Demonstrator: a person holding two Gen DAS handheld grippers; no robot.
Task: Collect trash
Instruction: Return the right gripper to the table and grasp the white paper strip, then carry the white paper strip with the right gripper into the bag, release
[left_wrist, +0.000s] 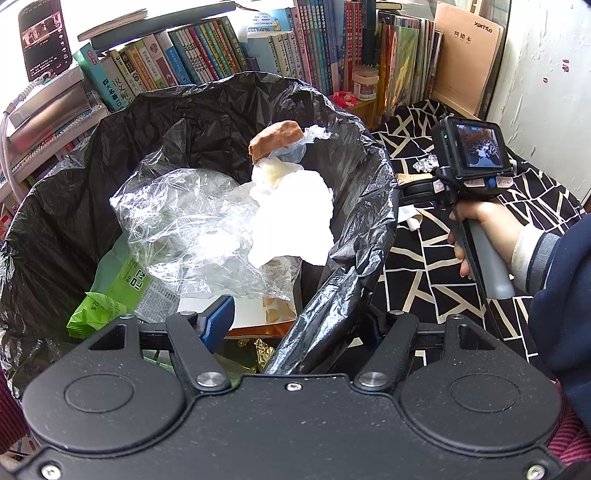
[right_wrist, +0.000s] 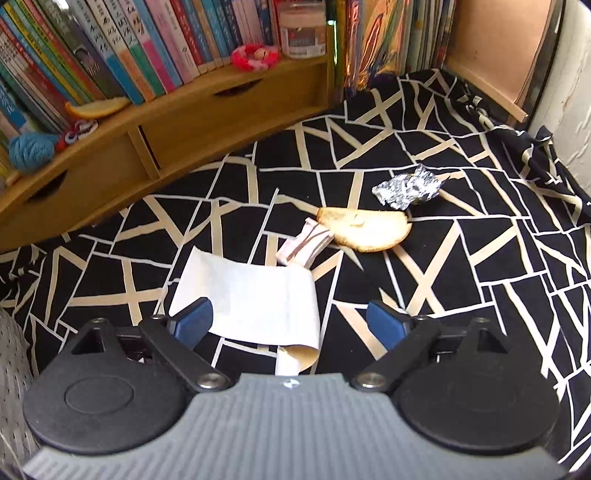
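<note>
**Right gripper spread over paper scrap; left pinching bin rim**

Trash left on the black-and-cream patterned cloth (right_wrist: 461, 258), placed relative to the white curled paper sheet (right_wrist: 251, 299): pink striped wrapper (right_wrist: 304, 243) just beyond its far edge, touching the peel/bread-like slice (right_wrist: 369, 230) further back and right; crumpled foil (right_wrist: 406, 190) behind the slice, near it. Paper sheet lies flat, near end rolled up.

Right gripper (right_wrist: 290, 323) jaws spread wide, paper sheet between the blue pads (right_wrist: 195, 321), pads not pressing it. No earlier view to compare.

Left gripper (left_wrist: 291, 321) pinching the lined rim of the trash bin (left_wrist: 351, 291); the black bag (left_wrist: 221, 110) edge is caught between the fingers. Only one blue pad visible there. Bin sits left of the paper sheet, holds clear plastic film (left_wrist: 184, 221), white tissue (left_wrist: 295, 221), green snack packet (left_wrist: 122, 295), brown round piece (left_wrist: 277, 140).

Person's hand (left_wrist: 480, 229) on the right gripper handle, dark sleeve. Books (right_wrist: 129, 48) on wooden shelf (right_wrist: 184, 122) behind the cloth.
</note>
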